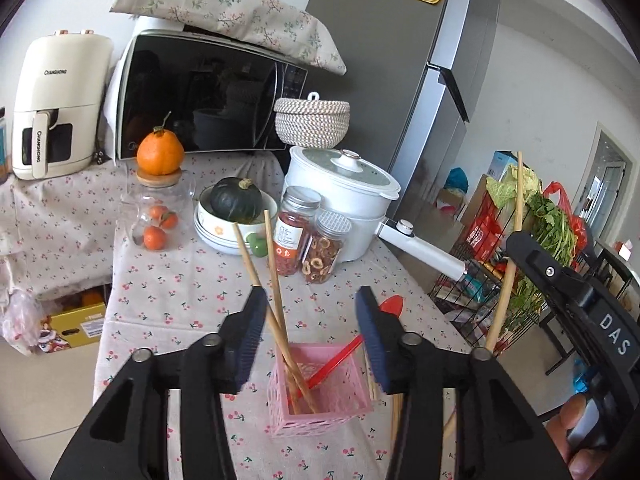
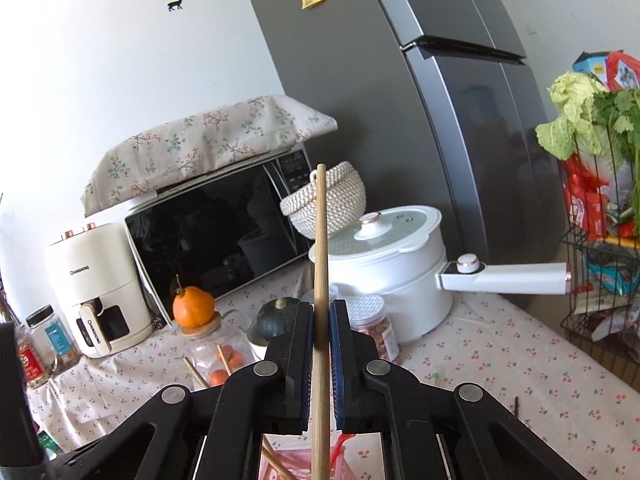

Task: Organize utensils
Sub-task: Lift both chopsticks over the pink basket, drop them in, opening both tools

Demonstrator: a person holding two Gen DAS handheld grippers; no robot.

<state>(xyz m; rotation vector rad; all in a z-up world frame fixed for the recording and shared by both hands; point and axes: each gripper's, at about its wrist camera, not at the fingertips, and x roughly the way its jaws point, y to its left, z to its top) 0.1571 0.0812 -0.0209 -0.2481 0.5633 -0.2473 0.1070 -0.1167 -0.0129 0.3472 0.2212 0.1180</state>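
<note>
A pink lattice basket [image 1: 320, 400] stands on the cherry-print tablecloth [image 1: 180, 292], close below my left gripper [image 1: 312, 296]. Two wooden chopsticks [image 1: 276, 280] lean in the basket and rise between the open jaws, near the left finger; neither pad presses them. A red spoon [image 1: 394, 305] leans out of the basket behind the right finger. More chopsticks [image 1: 396, 412] lie on the cloth beside the basket. My right gripper [image 2: 321, 308] is shut on a single upright chopstick [image 2: 320, 240]. From the left wrist it shows at the right [image 1: 516, 242], beside the table.
Behind the basket stand two spice jars [image 1: 312, 236], a white electric pot [image 1: 340, 200] with a long handle, a bowl with a dark squash [image 1: 236, 208] and a glass jar [image 1: 158, 216]. Microwave [image 1: 200, 96] and air fryer [image 1: 60, 108] sit at the back. A wire rack [image 1: 500, 264] stands right of the table.
</note>
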